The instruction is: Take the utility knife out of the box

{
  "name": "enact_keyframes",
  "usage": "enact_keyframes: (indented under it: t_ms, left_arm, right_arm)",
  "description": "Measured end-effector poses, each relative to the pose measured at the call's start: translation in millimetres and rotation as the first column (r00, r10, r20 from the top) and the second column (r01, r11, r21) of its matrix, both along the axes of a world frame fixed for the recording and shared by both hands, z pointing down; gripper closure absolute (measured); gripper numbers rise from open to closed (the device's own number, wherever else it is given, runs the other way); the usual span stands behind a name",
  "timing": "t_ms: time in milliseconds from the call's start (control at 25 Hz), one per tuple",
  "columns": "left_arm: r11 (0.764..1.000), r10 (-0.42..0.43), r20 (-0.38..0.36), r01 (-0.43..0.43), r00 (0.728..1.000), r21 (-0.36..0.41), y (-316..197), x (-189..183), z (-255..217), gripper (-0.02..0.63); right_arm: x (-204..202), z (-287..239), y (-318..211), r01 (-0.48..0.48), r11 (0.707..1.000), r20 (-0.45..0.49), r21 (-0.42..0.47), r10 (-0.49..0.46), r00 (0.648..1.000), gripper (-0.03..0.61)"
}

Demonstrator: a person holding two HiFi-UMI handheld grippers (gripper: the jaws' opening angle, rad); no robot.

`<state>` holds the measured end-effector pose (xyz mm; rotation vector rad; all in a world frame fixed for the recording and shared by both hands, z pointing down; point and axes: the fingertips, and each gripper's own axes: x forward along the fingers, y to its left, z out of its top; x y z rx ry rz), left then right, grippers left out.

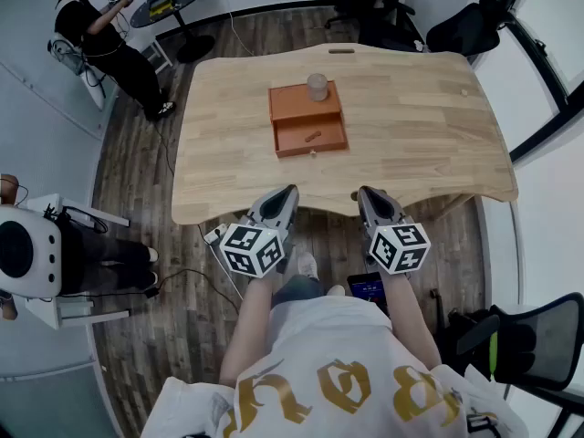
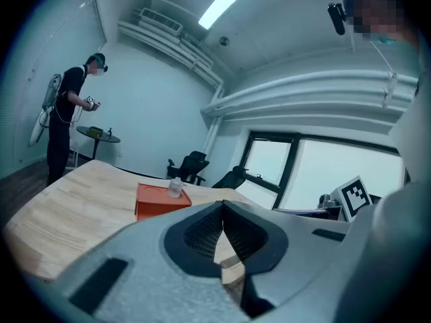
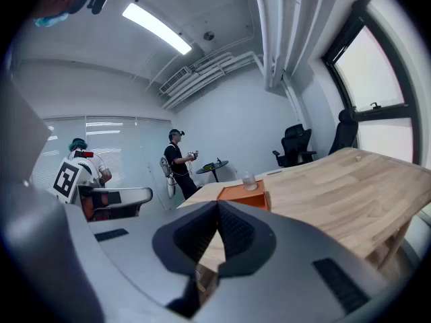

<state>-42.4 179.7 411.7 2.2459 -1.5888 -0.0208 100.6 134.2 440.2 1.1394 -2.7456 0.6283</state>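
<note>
The main risk is the small clear glass standing on top of the orange box, at the box's far edge. A careless reach over the box, or a tug that shifts it, could tip the glass. The utility knife appears to be the small brownish piece lying in the open drawer, which is pulled out toward the person at the box's 6 o'clock side. It lies flat and low against the drawer floor, so fingers coming in too shallow may skid over it or push it into a corner. They could also catch the drawer's front wall and drag the box along the tabletop.

Both grippers are held level at the near edge of the tabletop, pointing toward 12 o'clock, well apart from the box. The left gripper lines up almost straight with the drawer, and the right gripper sits to its 3 o'clock. On each the fingers are pressed together at the tips with nothing between them, so whichever goes in must spread first.
</note>
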Motion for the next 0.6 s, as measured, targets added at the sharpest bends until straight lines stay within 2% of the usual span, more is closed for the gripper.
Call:
enact_keyframes:
  t_ms: [200, 400, 600]
  left_arm:
    - [0.999, -0.023, -0.023, 0.023, 0.999, -0.03, 23.2, -1.9, 8.8, 0.603]
    - [1.0, -0.019, 0.04, 0.02, 0.999, -0.022, 37.7, 5.7, 11.0, 0.603]
    - [0.999, -0.031, 0.035, 0.031, 0.999, -0.009, 44.9, 14.0, 6.3, 0.603]
  right_arm:
    - [-8.6, 3.6, 22.4, 0.041, 0.999, -0.007, -0.007, -0.041, 0.999, 0.568]
    - [-10.5, 2.8, 41.8, 0.091, 0.996, -0.006, 0.0, -0.091, 0.996, 0.568]
    - [0.6, -4.1, 50.7, 0.125, 0.992, 0.073, -0.024, -0.123, 0.99, 0.568]
